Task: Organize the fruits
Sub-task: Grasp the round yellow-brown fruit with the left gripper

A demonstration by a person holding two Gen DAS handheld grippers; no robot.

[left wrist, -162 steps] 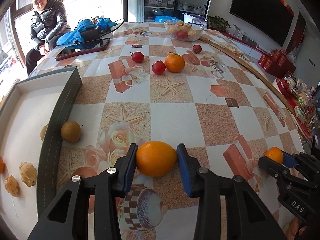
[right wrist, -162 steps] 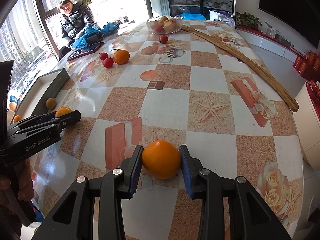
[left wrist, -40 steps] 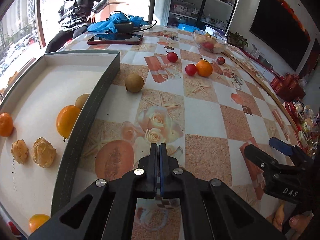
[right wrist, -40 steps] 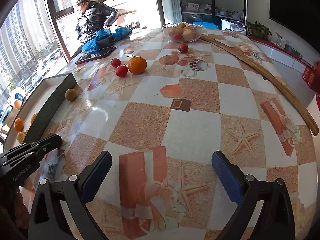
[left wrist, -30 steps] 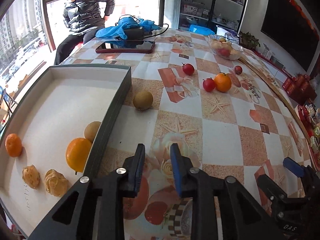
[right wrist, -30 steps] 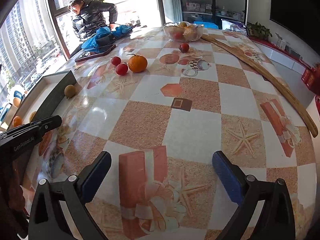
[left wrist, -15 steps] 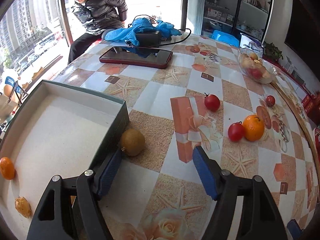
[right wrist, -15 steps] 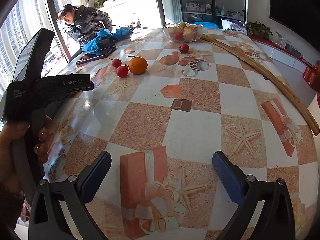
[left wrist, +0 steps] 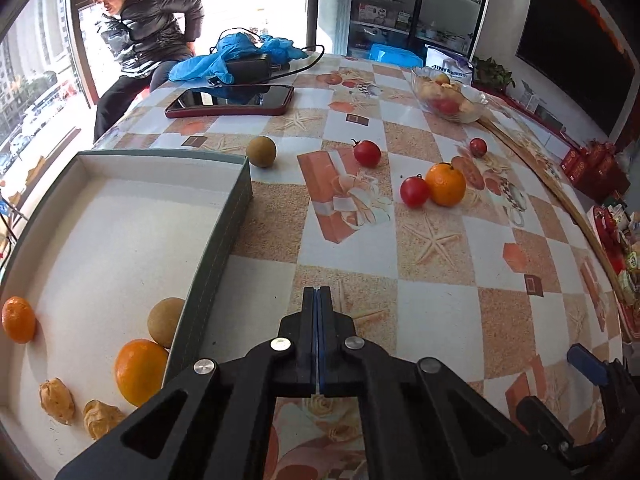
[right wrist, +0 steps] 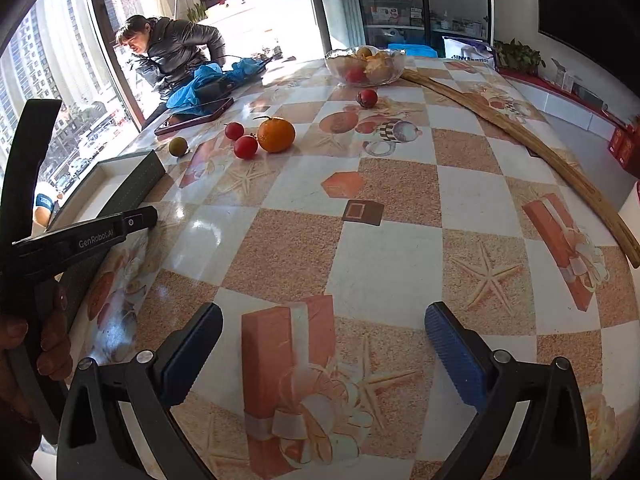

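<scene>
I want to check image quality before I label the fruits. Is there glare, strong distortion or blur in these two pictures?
Right wrist view: white glare patches on the shiny table near the box; the window is overexposed; the wooden stick bows from fisheye. Left wrist view: light more even, the box wall curves, the orange and tomatoes stay sharp, the shut left claw is crisp. Dark corners in both.

Black plastic claws [right wrist: 324, 338] with blue pads [right wrist: 454, 354] (silver screws, "GenRobot.AI" lettering)
</scene>
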